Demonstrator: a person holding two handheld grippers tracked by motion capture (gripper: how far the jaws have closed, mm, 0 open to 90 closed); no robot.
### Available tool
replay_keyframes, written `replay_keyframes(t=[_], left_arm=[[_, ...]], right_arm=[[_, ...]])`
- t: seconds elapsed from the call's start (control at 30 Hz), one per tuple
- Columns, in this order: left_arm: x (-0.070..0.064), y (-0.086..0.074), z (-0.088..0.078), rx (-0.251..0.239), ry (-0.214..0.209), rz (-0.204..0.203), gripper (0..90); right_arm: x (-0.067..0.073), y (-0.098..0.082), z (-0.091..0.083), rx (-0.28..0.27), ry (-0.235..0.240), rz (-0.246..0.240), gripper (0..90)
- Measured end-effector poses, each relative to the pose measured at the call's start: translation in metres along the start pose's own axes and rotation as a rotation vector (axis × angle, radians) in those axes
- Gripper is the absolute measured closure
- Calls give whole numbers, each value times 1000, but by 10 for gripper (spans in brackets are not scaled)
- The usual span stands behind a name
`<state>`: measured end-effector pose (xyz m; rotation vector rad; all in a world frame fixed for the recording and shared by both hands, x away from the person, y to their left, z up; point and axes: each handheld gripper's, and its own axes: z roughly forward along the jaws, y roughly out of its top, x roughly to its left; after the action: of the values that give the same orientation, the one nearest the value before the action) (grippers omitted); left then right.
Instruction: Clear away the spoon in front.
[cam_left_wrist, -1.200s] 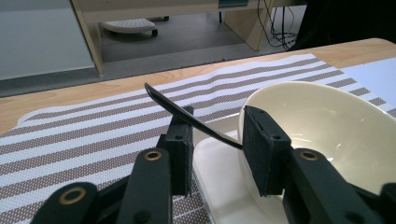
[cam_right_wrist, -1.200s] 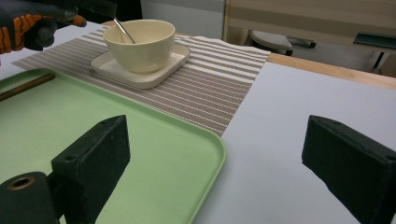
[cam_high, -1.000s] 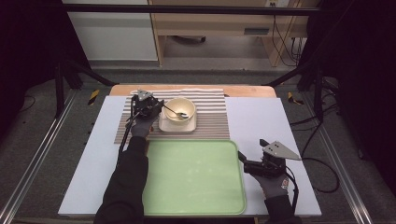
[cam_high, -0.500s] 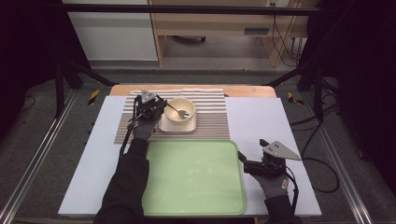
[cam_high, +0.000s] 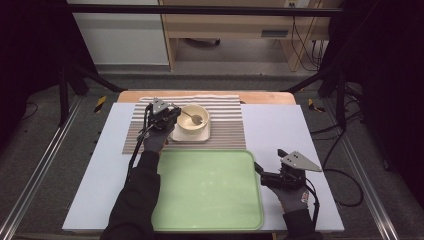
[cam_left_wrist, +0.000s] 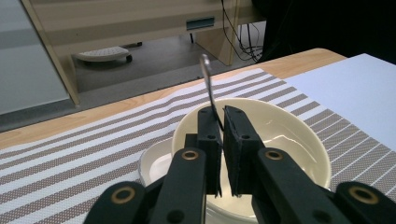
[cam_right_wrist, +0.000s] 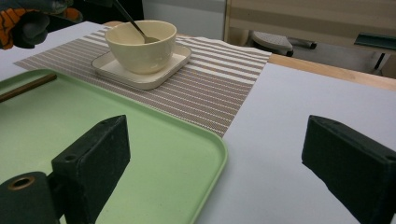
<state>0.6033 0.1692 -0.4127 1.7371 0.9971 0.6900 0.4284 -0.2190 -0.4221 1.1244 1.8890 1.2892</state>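
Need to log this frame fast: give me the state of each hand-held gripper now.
Left hand-held gripper: jaws just closed, shut on the spoon handle over the cream bowl.
Right hand-held gripper: open, holding nothing, beside the green tray.

We see 1 table (cam_high: 300, 150) with a pale top and wooden far edge. Directly on it lie 1 striped placemat (cam_high: 227, 127) at the back and 1 green tray (cam_high: 210, 190) in front, edges just touching.

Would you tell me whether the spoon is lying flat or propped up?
Propped up: the spoon leans in the bowl, handle between the left gripper pads.
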Motion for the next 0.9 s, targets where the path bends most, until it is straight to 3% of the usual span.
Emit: replay_keyframes(t=[0.5, 0.9], left_arm=[[-14, -3, -8, -9, -41, 53, 884], [-16, 4, -23, -56, -19, 72, 889]], right_arm=[[1, 0, 0, 0, 0, -2, 81], [1, 1, -1, -3, 0, -5, 81]])
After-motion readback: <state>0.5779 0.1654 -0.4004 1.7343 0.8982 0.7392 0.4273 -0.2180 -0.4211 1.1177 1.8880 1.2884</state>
